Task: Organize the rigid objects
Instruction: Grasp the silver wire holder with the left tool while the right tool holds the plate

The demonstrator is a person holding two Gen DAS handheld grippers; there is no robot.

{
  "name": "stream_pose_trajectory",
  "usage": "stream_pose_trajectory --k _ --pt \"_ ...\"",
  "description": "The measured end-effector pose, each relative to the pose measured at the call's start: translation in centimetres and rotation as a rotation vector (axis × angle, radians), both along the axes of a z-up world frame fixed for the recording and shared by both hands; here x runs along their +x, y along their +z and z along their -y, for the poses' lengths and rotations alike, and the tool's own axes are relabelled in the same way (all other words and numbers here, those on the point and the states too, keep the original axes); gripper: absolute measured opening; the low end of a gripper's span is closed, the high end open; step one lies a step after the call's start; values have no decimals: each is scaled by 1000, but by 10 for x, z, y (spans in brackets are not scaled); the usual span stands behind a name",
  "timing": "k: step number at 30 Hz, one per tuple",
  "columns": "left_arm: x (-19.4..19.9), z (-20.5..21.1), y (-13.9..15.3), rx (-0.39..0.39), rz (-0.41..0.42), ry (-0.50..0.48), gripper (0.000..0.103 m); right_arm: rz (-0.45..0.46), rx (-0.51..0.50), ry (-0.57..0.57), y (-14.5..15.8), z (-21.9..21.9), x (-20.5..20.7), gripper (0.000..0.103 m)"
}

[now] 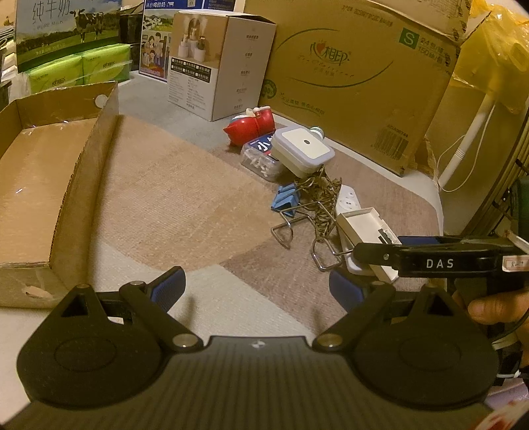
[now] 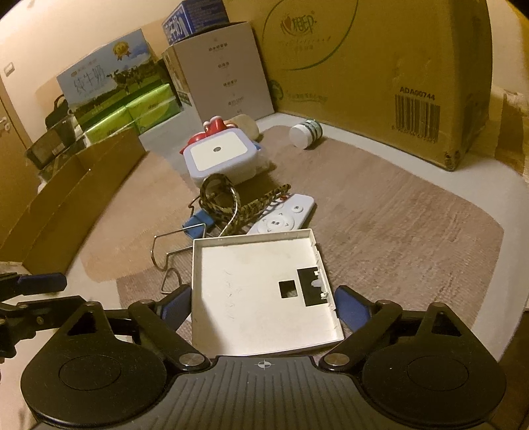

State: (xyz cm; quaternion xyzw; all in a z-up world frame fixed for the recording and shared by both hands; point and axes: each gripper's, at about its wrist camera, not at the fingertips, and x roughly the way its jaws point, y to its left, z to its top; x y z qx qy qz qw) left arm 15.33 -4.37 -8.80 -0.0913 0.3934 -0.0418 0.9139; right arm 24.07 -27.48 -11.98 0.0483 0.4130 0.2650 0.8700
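A: What did the right gripper (image 2: 263, 306) hold?

B: Its blue pads (image 2: 351, 309) stood at either edge of a white plastic tray (image 2: 264, 291), a shallow lidless shell with two dark cut-outs. The pads looked to touch the edges, but whether they pressed on it could not be told. In the left wrist view the tray (image 1: 363, 228) lay at about 3 o'clock, under the right gripper's arm marked "DAS".

A: And the left gripper (image 1: 258, 289)?

B: Its fingers were spread wide over the carpet (image 1: 185, 205), with nothing between them.

A: Where did the remaining objects lie?

B: At 12 o'clock beyond the tray lay a white remote (image 2: 284, 216), a camouflage cord (image 2: 244, 208), a blue binder clip (image 2: 198, 220) and a square white night light (image 2: 221, 155). A red toy (image 2: 211, 127) sat behind the light; a white bottle (image 2: 305, 132) lay at 1 o'clock.

A: What writing could be read?

B: The large carton (image 2: 380, 59) showed "ADA00744" above a barcode; in the left view it showed "S". The milk box (image 1: 66, 29) at 11 o'clock read "PURE MILK". An open cardboard tray (image 1: 43, 185) lay at 9 o'clock.
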Motion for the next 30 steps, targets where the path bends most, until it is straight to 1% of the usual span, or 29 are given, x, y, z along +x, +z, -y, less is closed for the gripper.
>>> stream_pose_trajectory --k 6,11,17,25,30 --pt "1 2 0 -4 10 -16 93 18 -6 -4 3 1 -4 89" --pt "8 9 1 0 38 -22 93 66 -41 -28 11 3 -14 89" --pt "27 19 0 -11 56 0 93 124 -102 -74 17 8 -17 89" --pt "58 44 -17 -20 34 8 94 138 -118 -102 12 19 -15 89" --pt "72 55 -28 -13 23 14 94 130 -107 -117 8 26 -11 89"
